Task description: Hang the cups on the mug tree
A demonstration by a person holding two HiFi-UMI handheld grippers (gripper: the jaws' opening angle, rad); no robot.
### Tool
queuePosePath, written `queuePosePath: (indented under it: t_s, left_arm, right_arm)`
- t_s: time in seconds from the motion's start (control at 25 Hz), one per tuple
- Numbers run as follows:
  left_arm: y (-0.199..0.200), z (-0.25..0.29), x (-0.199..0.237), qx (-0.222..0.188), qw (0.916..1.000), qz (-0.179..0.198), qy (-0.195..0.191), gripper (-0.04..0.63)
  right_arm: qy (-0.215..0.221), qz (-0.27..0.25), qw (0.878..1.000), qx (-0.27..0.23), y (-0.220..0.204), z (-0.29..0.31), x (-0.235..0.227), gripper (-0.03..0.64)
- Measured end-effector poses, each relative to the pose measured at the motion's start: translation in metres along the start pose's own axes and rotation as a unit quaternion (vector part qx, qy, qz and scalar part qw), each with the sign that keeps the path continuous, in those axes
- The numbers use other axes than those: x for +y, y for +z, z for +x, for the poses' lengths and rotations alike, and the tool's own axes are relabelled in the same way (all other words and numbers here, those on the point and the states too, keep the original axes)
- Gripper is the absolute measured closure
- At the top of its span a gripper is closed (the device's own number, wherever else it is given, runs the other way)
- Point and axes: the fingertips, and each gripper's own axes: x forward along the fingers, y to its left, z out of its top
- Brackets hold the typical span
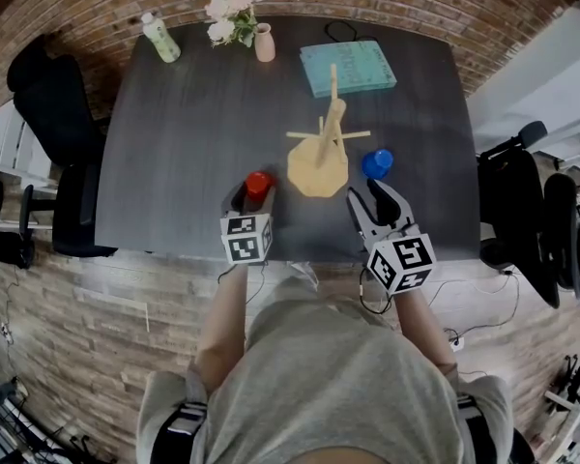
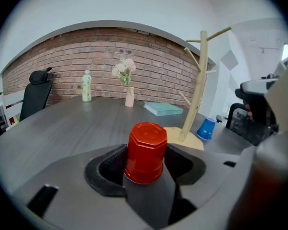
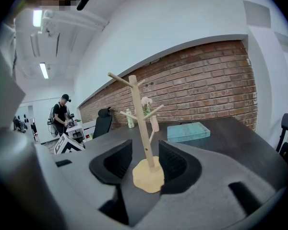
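Looks like an office meeting room: exposed brick wall [image 2: 149,56], a big dark table [image 1: 203,133] with black office chairs [image 1: 48,95] around it, strip lights [image 3: 43,70] overhead, and a person [image 3: 61,111] standing further back in an open white-walled area.

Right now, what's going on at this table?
A person at a table holds a gripper in each hand. The left gripper has an upside-down red cup between its jaws, standing on the table; whether they press it I cannot tell. The right gripper is open and empty, facing the mug tree. A blue cup sits beside the tree's base; no cup hangs yet.
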Motion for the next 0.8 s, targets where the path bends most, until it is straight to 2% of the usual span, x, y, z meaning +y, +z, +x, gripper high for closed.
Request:
queuePosePath:
  t_s: [0.4,0.8]
  left_arm:
    - [0.065,-0.04,-0.005,-0.068,0.9975,-0.011,-0.015,0.36]
    - [0.135,-0.084,-0.024,-0.151,0.9878,0.001,-0.039,0.36]
  right_arm:
    - [0.003,-0.004,1.0,-0.014,0.005,-0.008,0.008,0.444]
    - [0.007,-0.011,0.999,-0.029,0.012,-0.018,0.014,0.445]
